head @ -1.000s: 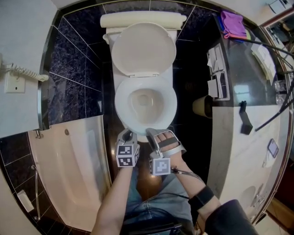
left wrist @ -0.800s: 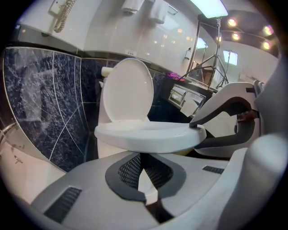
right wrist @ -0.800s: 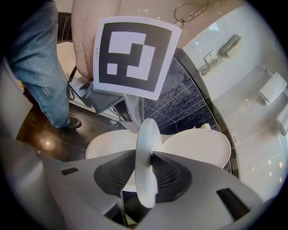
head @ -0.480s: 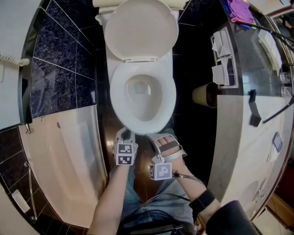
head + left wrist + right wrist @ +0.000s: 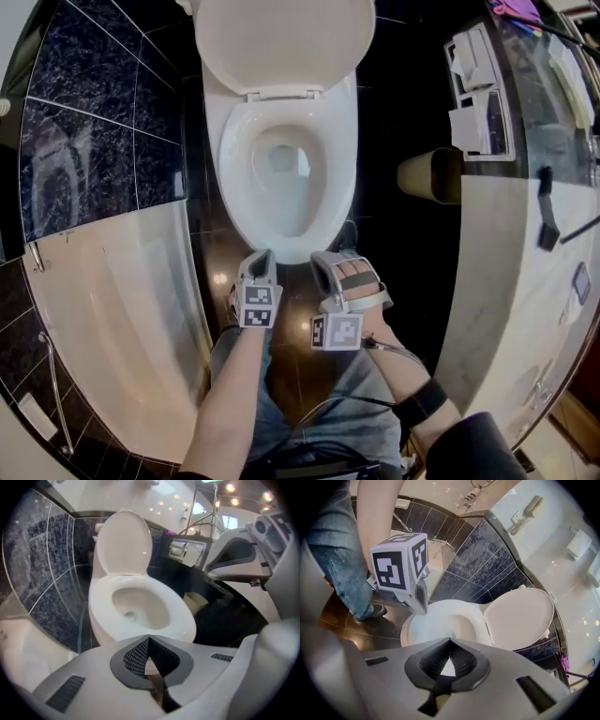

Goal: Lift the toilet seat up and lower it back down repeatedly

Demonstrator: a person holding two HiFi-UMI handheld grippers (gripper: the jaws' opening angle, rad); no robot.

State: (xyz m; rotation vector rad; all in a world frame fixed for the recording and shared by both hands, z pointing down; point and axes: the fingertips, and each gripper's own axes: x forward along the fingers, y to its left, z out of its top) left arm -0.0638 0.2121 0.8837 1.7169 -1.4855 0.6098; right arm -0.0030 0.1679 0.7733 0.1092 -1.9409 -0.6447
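The white toilet stands with its lid [image 5: 281,42] raised against the tank. A white seat ring [image 5: 234,178] lies round the bowl [image 5: 140,609]. Both grippers hang side by side just in front of the bowl's front edge, clear of it. My left gripper [image 5: 261,255] [image 5: 149,637] is shut with its tips together and nothing between them. It also shows in the right gripper view as the marker cube and jaws [image 5: 421,607] over the bowl's near rim. My right gripper [image 5: 323,259] [image 5: 450,639] has just closed its jaws and is shut on nothing.
A white bathtub [image 5: 112,309] runs along the left, and a stone counter [image 5: 506,244] along the right with a tan bin [image 5: 431,175] beside it. Dark glossy tiles cover the floor and walls. The person's jeans legs [image 5: 366,403] stand behind the grippers. A wall phone [image 5: 529,506] hangs high up.
Both grippers have sunk lower in front of the bowl. The right gripper's jaws went from apart to closed. The head view has tipped further down, so the toilet fills more of the frame.
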